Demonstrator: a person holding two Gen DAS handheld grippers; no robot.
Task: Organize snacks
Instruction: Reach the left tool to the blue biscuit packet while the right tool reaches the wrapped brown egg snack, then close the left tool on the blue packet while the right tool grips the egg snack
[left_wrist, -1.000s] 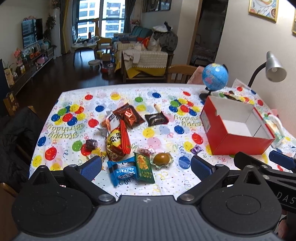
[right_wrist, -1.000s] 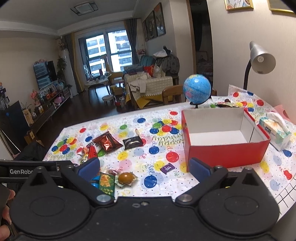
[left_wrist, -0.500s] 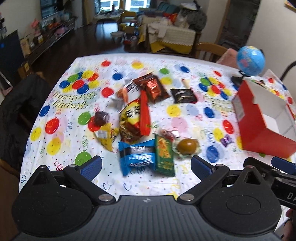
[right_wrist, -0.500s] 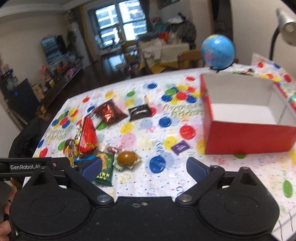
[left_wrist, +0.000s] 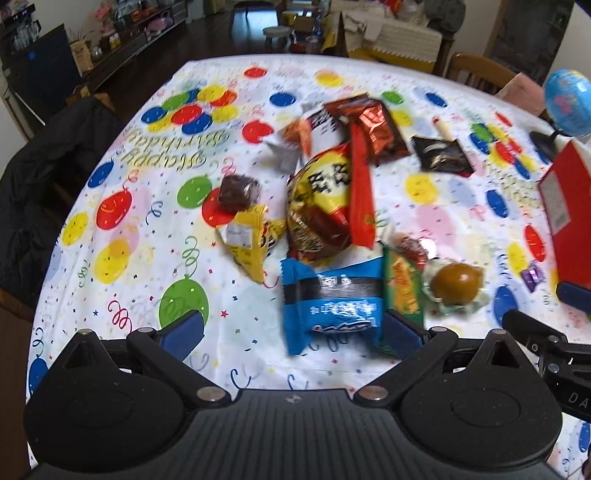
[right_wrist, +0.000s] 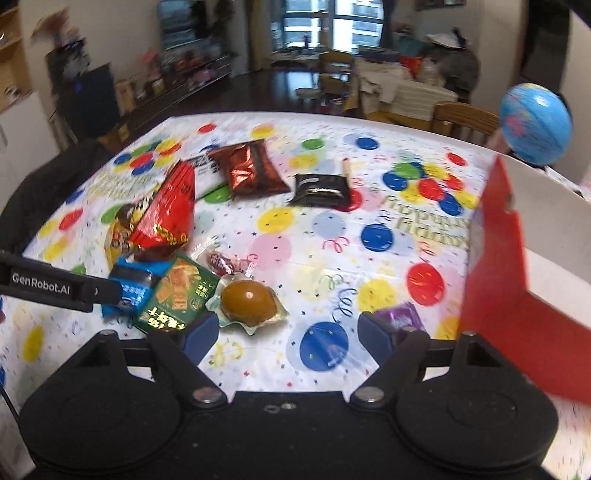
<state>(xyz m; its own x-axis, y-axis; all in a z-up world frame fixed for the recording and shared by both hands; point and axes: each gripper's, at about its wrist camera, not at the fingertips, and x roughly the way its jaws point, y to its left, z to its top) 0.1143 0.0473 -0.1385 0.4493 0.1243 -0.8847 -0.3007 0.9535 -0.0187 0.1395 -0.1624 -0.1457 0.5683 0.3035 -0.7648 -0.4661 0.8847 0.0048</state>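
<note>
two open grippers; blue packet (left_wrist: 334, 299) between left gripper (left_wrist: 291, 328) jaws.

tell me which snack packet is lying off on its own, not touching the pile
The black packet, lying alone between the snack pile and the red box. The other packets overlap or touch one another.

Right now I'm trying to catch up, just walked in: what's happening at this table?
A person holds two grippers low over snacks scattered on the balloon-print tablecloth. The left gripper, open, straddles the blue foil packet. The right gripper, jaws just closing but empty, sits near the brown egg in clear wrap. The red cardboard box shows nothing inside.
</note>
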